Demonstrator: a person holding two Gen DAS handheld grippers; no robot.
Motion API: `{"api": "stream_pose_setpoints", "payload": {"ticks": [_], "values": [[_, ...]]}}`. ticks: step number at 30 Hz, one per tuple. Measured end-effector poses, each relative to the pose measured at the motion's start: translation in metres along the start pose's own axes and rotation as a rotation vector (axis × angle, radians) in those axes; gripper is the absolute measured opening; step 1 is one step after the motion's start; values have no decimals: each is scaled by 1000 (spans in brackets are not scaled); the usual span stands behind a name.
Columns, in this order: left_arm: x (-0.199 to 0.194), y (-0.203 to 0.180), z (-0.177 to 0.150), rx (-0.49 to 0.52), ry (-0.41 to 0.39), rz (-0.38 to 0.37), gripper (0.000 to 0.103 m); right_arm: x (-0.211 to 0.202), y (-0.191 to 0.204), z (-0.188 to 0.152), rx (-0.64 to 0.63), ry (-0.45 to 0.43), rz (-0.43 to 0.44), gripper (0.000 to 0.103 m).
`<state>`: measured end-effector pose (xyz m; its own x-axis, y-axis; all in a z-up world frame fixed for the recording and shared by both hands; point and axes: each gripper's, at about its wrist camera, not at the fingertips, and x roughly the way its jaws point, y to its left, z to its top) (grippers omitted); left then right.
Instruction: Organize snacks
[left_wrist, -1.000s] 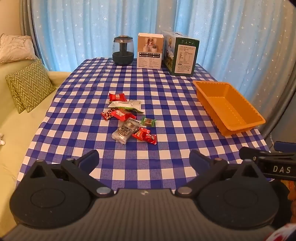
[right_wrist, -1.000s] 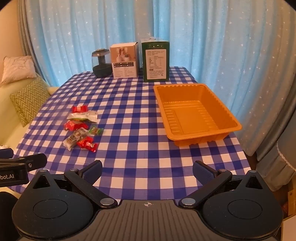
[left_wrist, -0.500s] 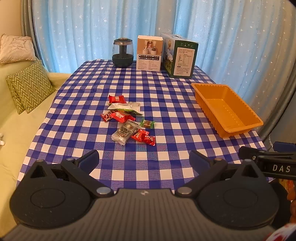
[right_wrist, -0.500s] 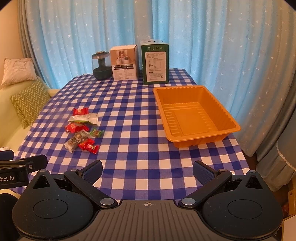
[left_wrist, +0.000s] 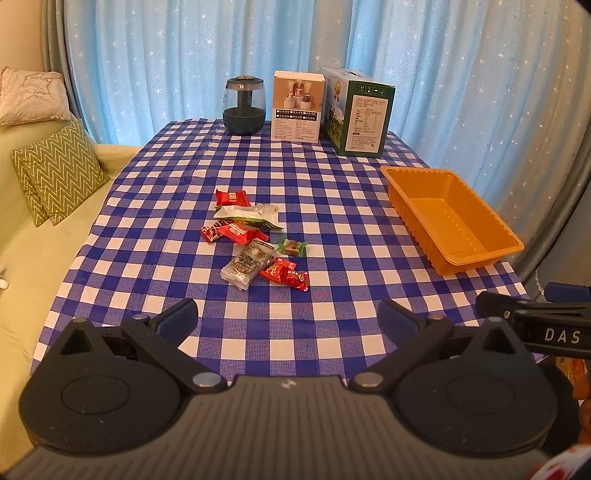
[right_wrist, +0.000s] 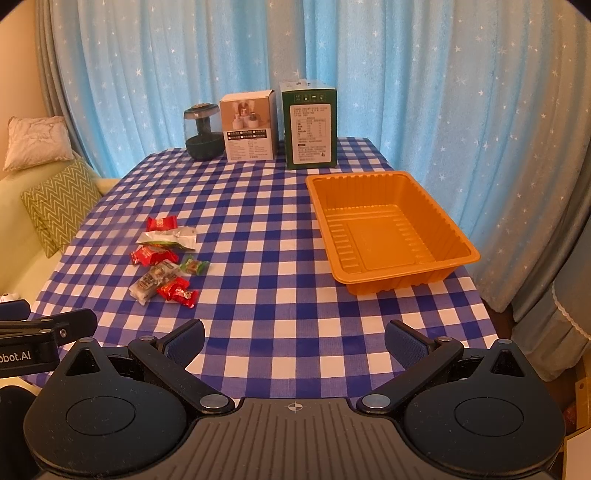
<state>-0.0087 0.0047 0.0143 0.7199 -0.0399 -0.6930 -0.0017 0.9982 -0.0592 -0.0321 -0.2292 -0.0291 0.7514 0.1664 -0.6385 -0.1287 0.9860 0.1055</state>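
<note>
Both views pulled back slightly; left tool (left_wrist: 287, 317), right tool (right_wrist: 294, 338) spread apart, empty.

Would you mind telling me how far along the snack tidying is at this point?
Nothing looks done: the orange tray is empty. Nothing is in hand either; the left tongs and right tongs are both open near the table's front edge. All the snack packets lie clustered on the checked tablecloth, left of the tray, so every one remains to be moved.
</note>
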Motion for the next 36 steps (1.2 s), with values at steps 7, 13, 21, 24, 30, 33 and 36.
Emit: {"api": "stream_pose_setpoints", "payload": {"ticks": [7,13,21,24,30,33,36], "values": [[1,-1,0,0,0,-3,103,0,-1,0,2,1,1,103],[1,-1,-1,-1,-1,-4,103,0,0,0,1,1,1,103],[1,-2,-2,0,-1,-6,103,-1,-1,0,3,-1,1,103],[0,-3,-2,-1,-2,-10,103,-1,-1,0,3,-2,0,103],[0,-3,-3,-2,-3,-10,103,-1,-3,-1,7,-2,-1,103],[0,-2,-3,-3,-3,-10,103,-1,-3,-1,8,-2,1,103],[0,-2,-3,-3,-3,-10,103,-1,-2,0,9,-1,1,103]]}}
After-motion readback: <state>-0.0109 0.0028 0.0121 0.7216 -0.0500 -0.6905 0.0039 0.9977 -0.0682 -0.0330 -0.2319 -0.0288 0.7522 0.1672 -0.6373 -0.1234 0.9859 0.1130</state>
